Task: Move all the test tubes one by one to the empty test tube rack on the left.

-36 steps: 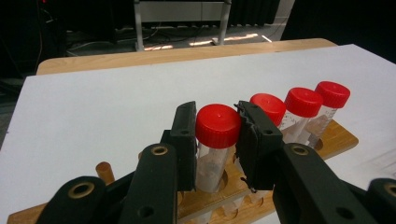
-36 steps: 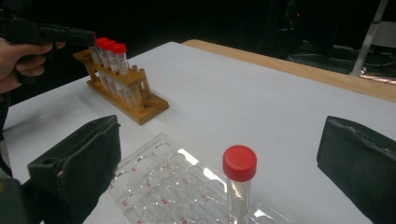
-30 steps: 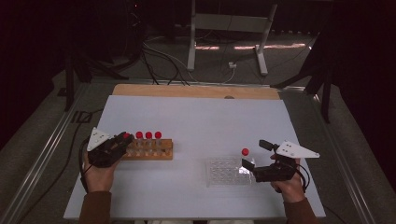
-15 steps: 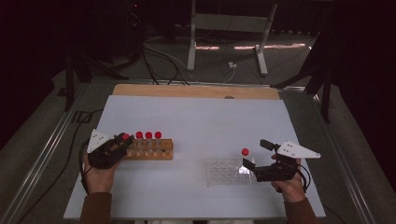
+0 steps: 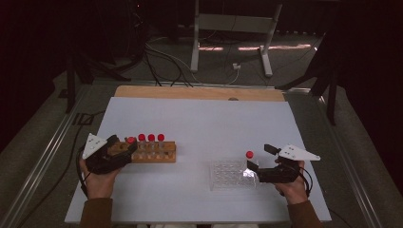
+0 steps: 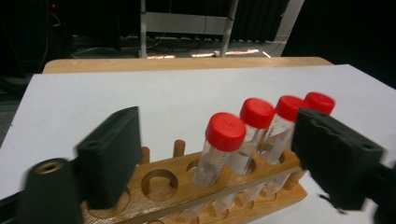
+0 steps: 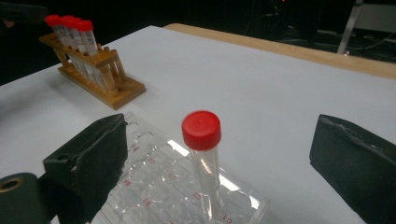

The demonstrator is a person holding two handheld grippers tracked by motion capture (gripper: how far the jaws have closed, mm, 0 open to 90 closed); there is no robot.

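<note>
My left claw (image 6: pixel 219 158) has just been opening: its two black jaws now stand wide apart on either side of the nearest red-capped clear plastic tube (image 6: pixel 219 147), and neither pad presses on it. I read that as a release, with the tube now set down in the wooden rack with round holes (image 6: pixel 205 186) at the lower centre of the left gripper view. In the high view the hand sits where it sat a second ago, at the left end of the rack (image 5: pixel 153 153) in the lower left.

The rack carries four red-capped tubes in a row, leaning a little; the two holes nearest my left jaw are bare.

My right claw (image 7: pixel 233 158) is released too, its jaws well apart around a single red-capped tube (image 7: pixel 205 158) that stands upright in a corner well of the clear plastic well plate (image 7: pixel 154 186), lower middle of the right gripper view. The other wells look bare. In the high view that plate (image 5: pixel 228 175) lies at lower right, just beside my right claw (image 5: pixel 254 172).
</note>
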